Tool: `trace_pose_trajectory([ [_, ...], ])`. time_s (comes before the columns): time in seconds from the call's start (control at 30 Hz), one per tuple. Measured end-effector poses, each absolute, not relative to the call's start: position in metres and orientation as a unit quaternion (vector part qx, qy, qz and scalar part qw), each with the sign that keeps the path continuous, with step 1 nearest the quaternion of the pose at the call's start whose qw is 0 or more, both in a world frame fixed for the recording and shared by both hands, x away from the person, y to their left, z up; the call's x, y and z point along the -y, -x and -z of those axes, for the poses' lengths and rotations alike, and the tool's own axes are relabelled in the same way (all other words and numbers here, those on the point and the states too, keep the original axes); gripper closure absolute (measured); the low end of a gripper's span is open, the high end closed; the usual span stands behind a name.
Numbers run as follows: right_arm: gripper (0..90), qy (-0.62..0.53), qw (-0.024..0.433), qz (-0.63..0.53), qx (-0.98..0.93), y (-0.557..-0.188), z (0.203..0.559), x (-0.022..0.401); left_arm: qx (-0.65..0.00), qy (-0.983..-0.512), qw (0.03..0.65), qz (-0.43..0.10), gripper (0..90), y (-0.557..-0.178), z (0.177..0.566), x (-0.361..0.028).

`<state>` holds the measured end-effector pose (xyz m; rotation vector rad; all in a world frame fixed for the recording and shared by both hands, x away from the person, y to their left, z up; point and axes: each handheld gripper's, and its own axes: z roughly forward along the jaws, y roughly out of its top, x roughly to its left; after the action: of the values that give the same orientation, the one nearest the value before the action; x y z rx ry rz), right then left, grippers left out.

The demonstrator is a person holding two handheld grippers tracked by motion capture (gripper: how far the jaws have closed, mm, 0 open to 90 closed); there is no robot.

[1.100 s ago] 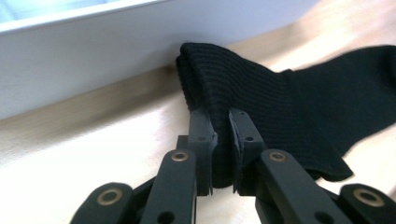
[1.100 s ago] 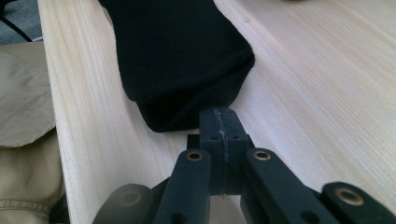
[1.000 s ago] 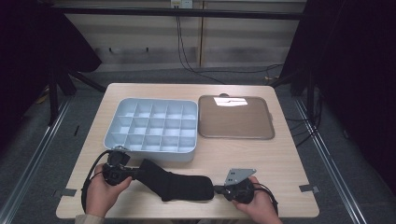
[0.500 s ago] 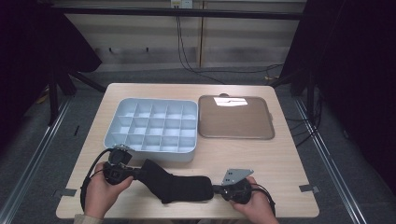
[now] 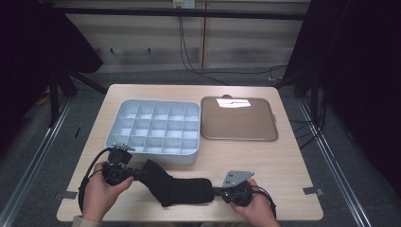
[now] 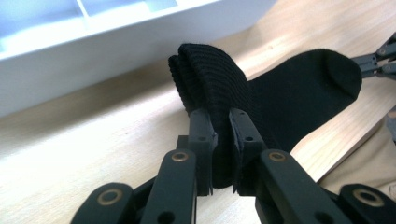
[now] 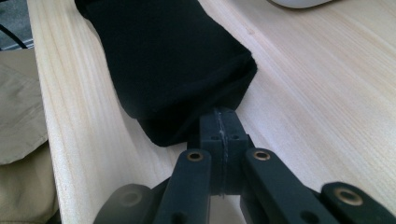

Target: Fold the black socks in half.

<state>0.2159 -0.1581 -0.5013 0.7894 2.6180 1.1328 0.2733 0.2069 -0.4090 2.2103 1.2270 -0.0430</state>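
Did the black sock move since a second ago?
No. In the high view the black sock lies in the same spot just below the compartment tray, stretched between the left gripper and the right gripper.

Sock (image 5: 182, 190) cuff folds pinched between the left gripper (image 6: 223, 122) jaws, pressed fabric hidden behind the pads. Toe end swallowed by the right gripper (image 7: 218, 120) jaws, tip out of sight behind them. Compartment tray (image 6: 116, 42) cut off by the top and left edges in the left gripper view, far cells unseen. Forearms cropped at the near edge of the high view. Underside of the sock hidden against the table (image 5: 279, 165). Far-right part of the sock running off the top edge in the right gripper view
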Motion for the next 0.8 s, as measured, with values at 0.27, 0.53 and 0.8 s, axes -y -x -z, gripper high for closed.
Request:
trace_pose_trajectory([
  [0.27,90.0,-0.264,0.095,-0.379,-0.882,-0.215,0.501,0.158,-0.473,-0.824,0.311,0.006,81.2,-0.274,0.403,-0.219],
  [0.53,90.0,-0.245,0.095,-0.379,-0.887,-0.218,0.501,0.146,-0.462,-0.828,0.317,0.012,81.1,-0.274,0.398,-0.210],
  [0.8,90.0,-0.244,0.094,-0.382,-0.886,-0.220,0.502,0.146,-0.452,-0.832,0.320,0.029,81.0,-0.273,0.394,-0.201],
])
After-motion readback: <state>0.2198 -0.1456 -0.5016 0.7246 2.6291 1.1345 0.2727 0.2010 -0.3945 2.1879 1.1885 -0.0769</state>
